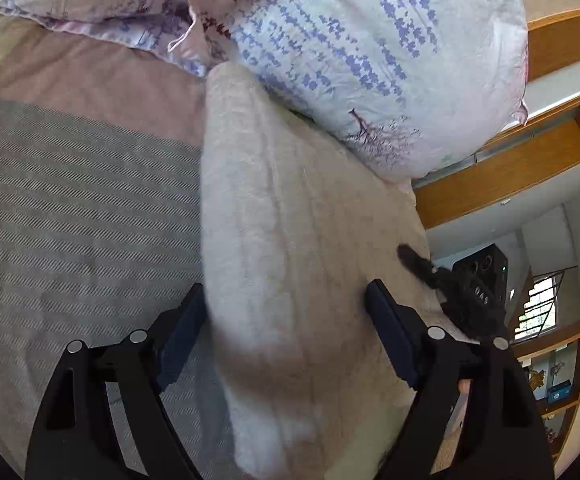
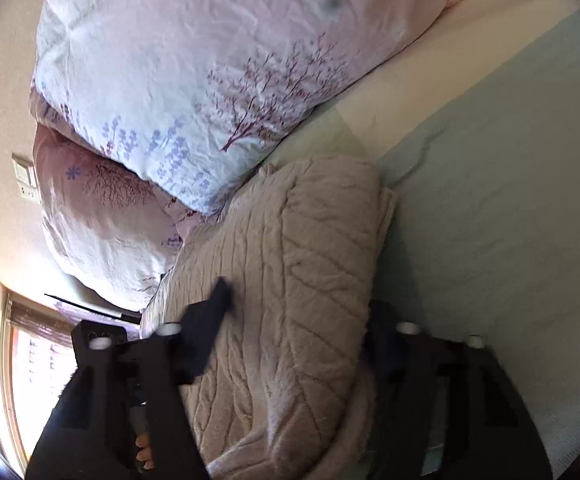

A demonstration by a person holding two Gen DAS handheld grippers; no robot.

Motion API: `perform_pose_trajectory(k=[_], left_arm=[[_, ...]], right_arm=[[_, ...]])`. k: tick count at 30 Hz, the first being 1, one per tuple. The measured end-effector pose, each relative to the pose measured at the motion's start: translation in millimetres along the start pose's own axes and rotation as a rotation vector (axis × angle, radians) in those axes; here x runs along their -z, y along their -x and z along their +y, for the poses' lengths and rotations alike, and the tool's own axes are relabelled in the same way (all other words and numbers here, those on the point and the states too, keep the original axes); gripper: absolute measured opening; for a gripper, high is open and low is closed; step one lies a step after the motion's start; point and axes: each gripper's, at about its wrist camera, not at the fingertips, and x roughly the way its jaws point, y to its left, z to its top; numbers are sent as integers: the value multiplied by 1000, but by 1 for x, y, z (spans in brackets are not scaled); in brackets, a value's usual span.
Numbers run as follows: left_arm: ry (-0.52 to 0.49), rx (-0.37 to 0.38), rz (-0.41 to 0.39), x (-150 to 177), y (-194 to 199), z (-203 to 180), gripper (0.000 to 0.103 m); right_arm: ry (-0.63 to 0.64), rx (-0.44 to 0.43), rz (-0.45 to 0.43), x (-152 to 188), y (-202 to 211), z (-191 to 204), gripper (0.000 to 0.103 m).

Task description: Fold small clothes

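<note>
A fluffy pale pink garment [image 1: 290, 240] lies folded in a thick bundle on the bed, its far end against the pillows. My left gripper [image 1: 285, 300] is open, its jaws standing either side of the bundle's near end. In the right wrist view the same garment [image 2: 290, 264] shows its quilted leaf pattern. My right gripper [image 2: 298, 308] is open around the bundle too. The right gripper's fingertip [image 1: 410, 258] shows in the left wrist view, resting on the garment's right side. Whether the pads touch the cloth is unclear.
Two floral pillows [image 2: 177, 80] lie stacked at the head of the bed, touching the garment. The bed sheet [image 1: 69, 220] is striped grey-green with a pink band. A wooden headboard and shelves [image 1: 530, 160] stand to the right. A window [image 2: 29, 360] is at the left.
</note>
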Motion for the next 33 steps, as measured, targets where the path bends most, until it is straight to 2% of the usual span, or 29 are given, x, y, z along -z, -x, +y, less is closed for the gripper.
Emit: perform_pose_trajectory(k=[1,3,4,6,8,9,10,11,13,14,15,16,17,18,19,20,21,23,25,27,29,30,31,32,33], left_arm=[[-4,1,-13,0,-5,-2,80],[-16,22,-27,1,-1,-2,50],[-11,55,-28,0,10,2,44],[-31,110,-22,-1,39,6,41],[-113,45,-93,-4,80,9,41],[-136,6,-118,-8,98,14,43],[-141,-41,-132,-14,109,21,46],[-155,-125,-155,-22,116,28,51],[-182,-331,-209,-28,128,41,52],[-179,-392,-235,-25,137,50,51],[-190,-406,-275,-19,151,57,52],[-214,-406,-315,-11,163,58,56],[-227,-423,-338,-5,172,57,65],[-236,-442,-355,3,179,57,69],[-245,-450,-365,10,184,54,69],[-252,-447,-365,18,187,52,70],[-254,-447,-360,24,186,48,72],[-248,-447,-335,40,183,45,76],[-245,-423,-310,54,175,38,79],[-240,-455,-295,69,171,38,97],[-275,-512,-307,83,168,34,100],[-296,-539,-312,89,167,32,102],[-304,-581,-315,94,165,30,102],[-305,-622,-312,97,162,29,102],[-308,-647,-296,99,159,29,102]], right_arm=[[7,-15,-11,1,1,1,41],[22,-85,-38,4,6,7,37],[27,-146,-42,6,8,13,35],[86,-215,-31,14,4,35,33],[201,-235,-3,22,-13,71,32],[242,-226,4,24,-24,86,32],[271,-173,12,24,-40,98,35],[301,-75,19,23,-54,107,36],[304,128,-18,17,-69,110,39],[263,115,-37,15,-65,104,39],[216,55,-47,14,-59,96,43],[192,16,-41,14,-56,92,53],[190,24,-28,15,-57,90,57],[195,58,-4,15,-63,90,61],[192,69,34,17,-72,90,61],[187,48,73,18,-86,93,54],[190,16,99,21,-93,94,12],[210,86,42,13,-100,98,10],[172,148,-5,-2,-105,95,9],[160,161,3,-4,-103,97,10],[228,178,-43,7,-85,113,14],[263,217,-81,16,-72,120,26],[296,264,-116,29,-55,128,60],[321,293,-148,41,-40,132,83],[358,293,-185,57,-23,137,100]])
